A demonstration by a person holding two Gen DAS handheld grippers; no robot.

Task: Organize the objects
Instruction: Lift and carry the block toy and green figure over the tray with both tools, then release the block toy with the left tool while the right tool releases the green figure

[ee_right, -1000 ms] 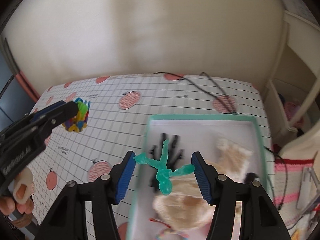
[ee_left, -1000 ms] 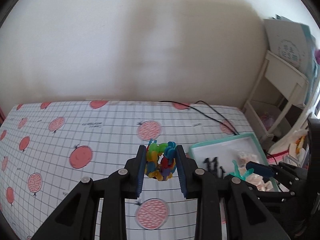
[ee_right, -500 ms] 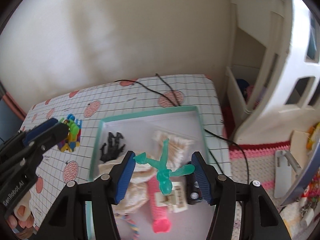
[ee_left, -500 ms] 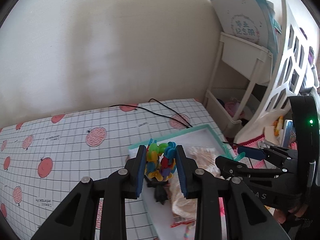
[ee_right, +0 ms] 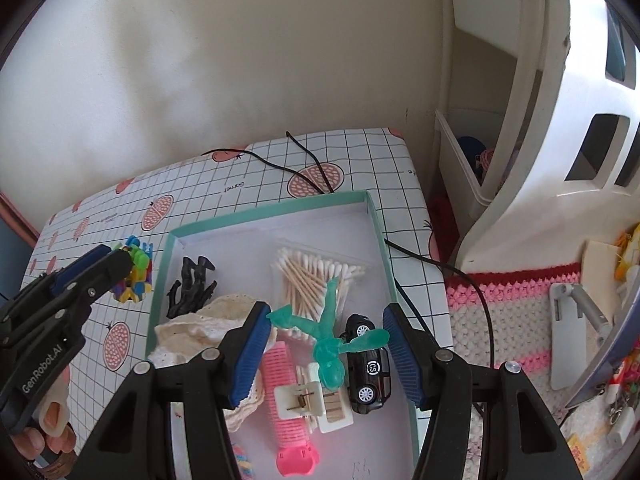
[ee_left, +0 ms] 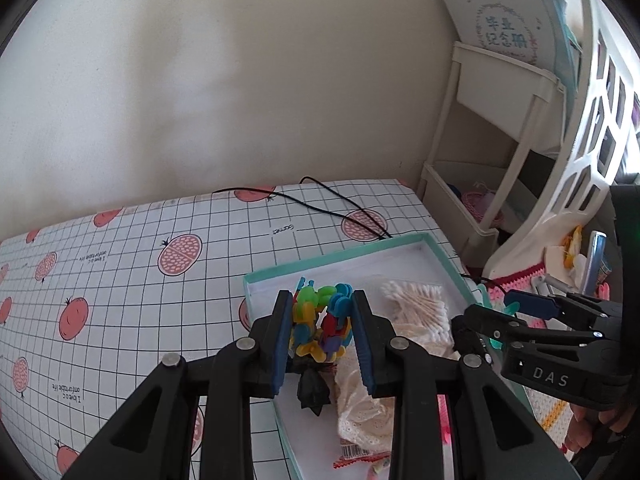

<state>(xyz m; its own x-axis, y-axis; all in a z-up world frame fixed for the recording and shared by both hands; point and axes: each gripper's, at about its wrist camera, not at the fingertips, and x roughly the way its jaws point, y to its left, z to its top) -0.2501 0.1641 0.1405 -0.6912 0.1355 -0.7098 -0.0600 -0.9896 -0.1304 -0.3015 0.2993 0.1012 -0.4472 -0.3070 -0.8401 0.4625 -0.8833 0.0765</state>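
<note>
My left gripper (ee_left: 322, 300) is shut on a cluster of colourful plastic pieces (ee_left: 320, 326), held above the left part of a teal-rimmed white tray (ee_left: 328, 258). Seen from the right wrist, that cluster (ee_right: 136, 276) hangs by the tray's left rim (ee_right: 164, 264). Over the tray's right half, my right gripper (ee_right: 328, 312) is shut on a translucent green figure (ee_right: 328, 344), whose arms press on both blue pads. In the tray lie a black figure (ee_right: 192, 288), cotton swabs (ee_right: 312, 272), lace cloth (ee_right: 192, 332), a pink roller (ee_right: 288, 400) and a black toy car (ee_right: 368, 368).
The tray sits at the right end of a table with a grid-and-pomegranate cloth (ee_left: 120, 280). A black cable (ee_right: 304, 164) runs behind the tray and off its right side. A white shelf unit (ee_left: 500, 120) and a crocheted mat (ee_right: 500, 320) lie to the right.
Both grippers have moved right, from over the tablecloth to over the tray. The tray's contents and the shelf have come into view. Both grips are unchanged.
</note>
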